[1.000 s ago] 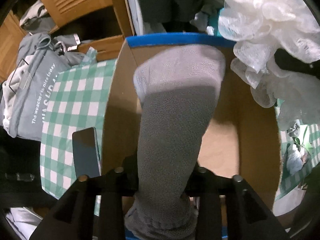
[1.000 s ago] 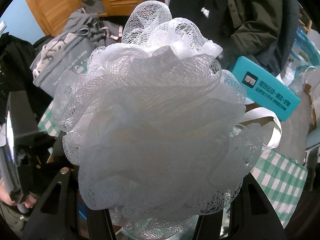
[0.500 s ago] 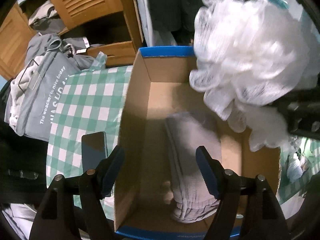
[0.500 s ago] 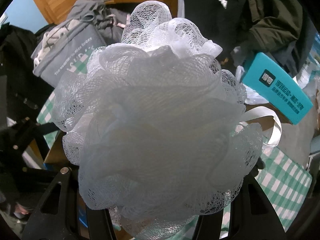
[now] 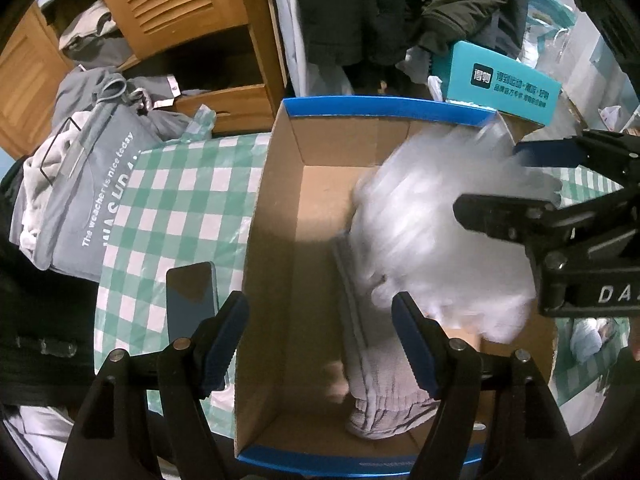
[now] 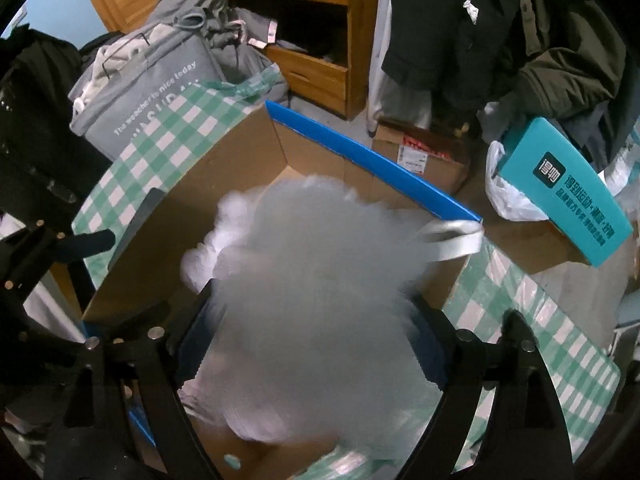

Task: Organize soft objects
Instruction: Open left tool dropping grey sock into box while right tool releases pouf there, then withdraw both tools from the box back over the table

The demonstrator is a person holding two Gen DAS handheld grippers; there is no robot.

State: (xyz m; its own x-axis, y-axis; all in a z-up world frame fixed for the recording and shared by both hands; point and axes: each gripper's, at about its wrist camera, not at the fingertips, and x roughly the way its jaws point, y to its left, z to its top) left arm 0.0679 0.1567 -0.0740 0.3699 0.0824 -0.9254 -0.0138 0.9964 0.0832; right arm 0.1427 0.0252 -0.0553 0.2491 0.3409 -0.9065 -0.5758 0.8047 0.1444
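Note:
A cardboard box [image 5: 280,240] with blue edges stands open on the green checked cloth. A grey sock [image 5: 384,392] lies on its floor. My left gripper [image 5: 320,344] is open and empty above the box's near end. A white mesh bath pouf [image 5: 436,232] is motion-blurred inside the box, over the sock. My right gripper [image 6: 312,336] is open above the box, with the blurred pouf [image 6: 316,288] between and beyond its fingers, dropping free. The right gripper also shows in the left wrist view [image 5: 520,184] at the box's right side.
A dark phone [image 5: 192,300] lies on the cloth left of the box. A grey bag [image 5: 92,184] of clothes sits at the far left. A teal box [image 5: 500,80] and wooden drawers [image 5: 224,104] stand behind. Dark coats hang at the back.
My left gripper opened and let the sock fall into the box. My right gripper moved over the box and opened, and the pouf is falling in.

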